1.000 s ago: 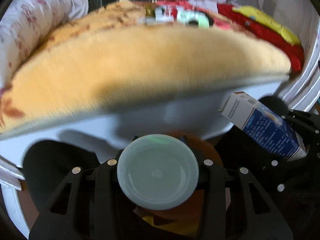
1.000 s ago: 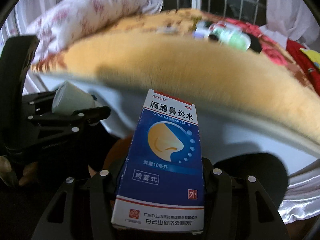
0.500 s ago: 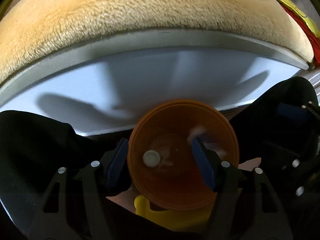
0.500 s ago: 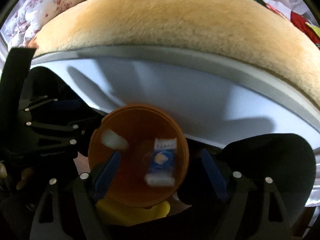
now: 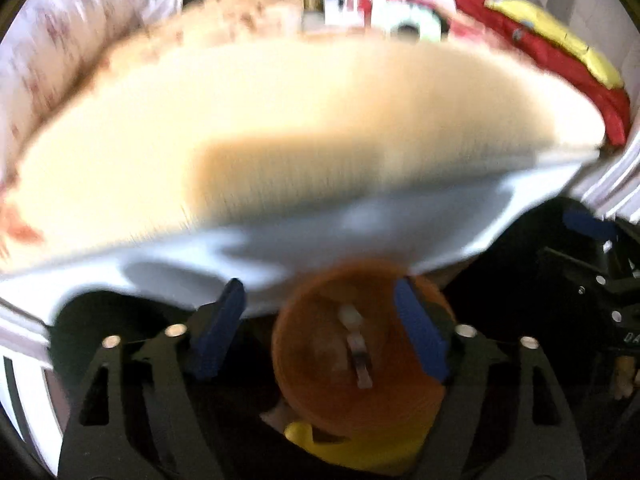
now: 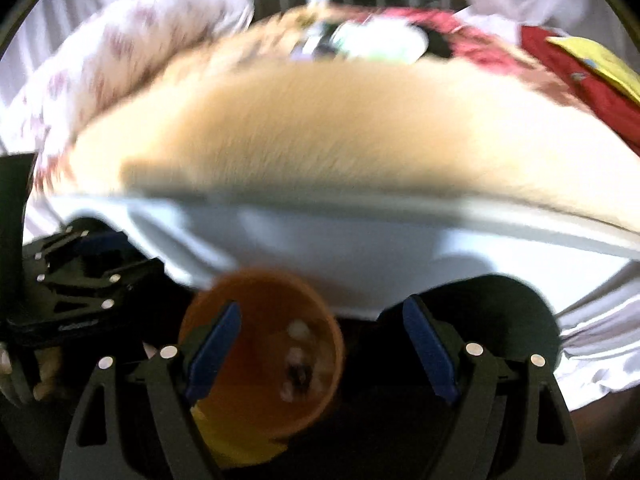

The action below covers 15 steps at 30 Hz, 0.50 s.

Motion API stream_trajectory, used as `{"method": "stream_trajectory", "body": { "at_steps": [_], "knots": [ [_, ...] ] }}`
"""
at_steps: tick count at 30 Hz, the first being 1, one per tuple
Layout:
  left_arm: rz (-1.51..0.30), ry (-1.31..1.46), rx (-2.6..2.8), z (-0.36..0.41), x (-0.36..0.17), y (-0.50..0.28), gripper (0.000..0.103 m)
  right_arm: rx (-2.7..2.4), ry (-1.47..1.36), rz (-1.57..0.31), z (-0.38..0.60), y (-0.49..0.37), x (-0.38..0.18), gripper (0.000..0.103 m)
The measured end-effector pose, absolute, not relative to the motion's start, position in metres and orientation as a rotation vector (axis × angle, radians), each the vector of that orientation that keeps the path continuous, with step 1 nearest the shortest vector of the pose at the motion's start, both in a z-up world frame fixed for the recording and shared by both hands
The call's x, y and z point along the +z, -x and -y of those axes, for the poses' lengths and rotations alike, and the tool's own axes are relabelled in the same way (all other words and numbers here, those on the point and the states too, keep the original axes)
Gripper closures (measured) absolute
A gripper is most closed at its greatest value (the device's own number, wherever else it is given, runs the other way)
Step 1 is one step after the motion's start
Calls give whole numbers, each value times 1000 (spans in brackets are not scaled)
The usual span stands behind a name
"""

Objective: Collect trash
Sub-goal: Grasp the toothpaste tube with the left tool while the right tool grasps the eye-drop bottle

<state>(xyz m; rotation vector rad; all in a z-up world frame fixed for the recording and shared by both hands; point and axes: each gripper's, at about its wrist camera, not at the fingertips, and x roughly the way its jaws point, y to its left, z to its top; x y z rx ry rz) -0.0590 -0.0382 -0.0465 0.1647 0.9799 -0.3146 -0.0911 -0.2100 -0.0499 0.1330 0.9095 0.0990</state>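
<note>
One round orange plastic bin (image 5: 360,356) stands upright below both grippers, mouth facing up, beside the fleece-covered bed edge (image 5: 280,140); blurred pale scraps (image 6: 298,354) lie inside, uncountable. Left gripper (image 5: 320,332) and right gripper (image 6: 320,344) both gape, fingers apart, holding nothing

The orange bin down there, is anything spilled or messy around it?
Nothing stands out. The orange bin sits upright below the bed's edge, with blurry scraps of trash inside and none seen outside it. Both tongs, left and right, are open and empty.
</note>
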Motion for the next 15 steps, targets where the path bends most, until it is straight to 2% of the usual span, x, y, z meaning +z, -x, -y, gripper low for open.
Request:
{"method": "stream_trajectory", "body": {
  "at_steps": [1, 4, 9, 15],
  "knots": [
    [-944, -166, -307, 39, -34, 55, 18, 80, -164, -865, 216, 95, -41, 17],
    [-881, -148, -282, 48, -5, 33, 15, 42, -197, -777, 229, 96, -29, 9],
    [-844, -101, -225, 65, 12, -27, 15, 27, -198, -762, 233, 88, -34, 8],
    [-944, -31, -138, 79, 8, -108, 15, 28, -239, -773, 246, 82, -44, 8]
  ]
}}
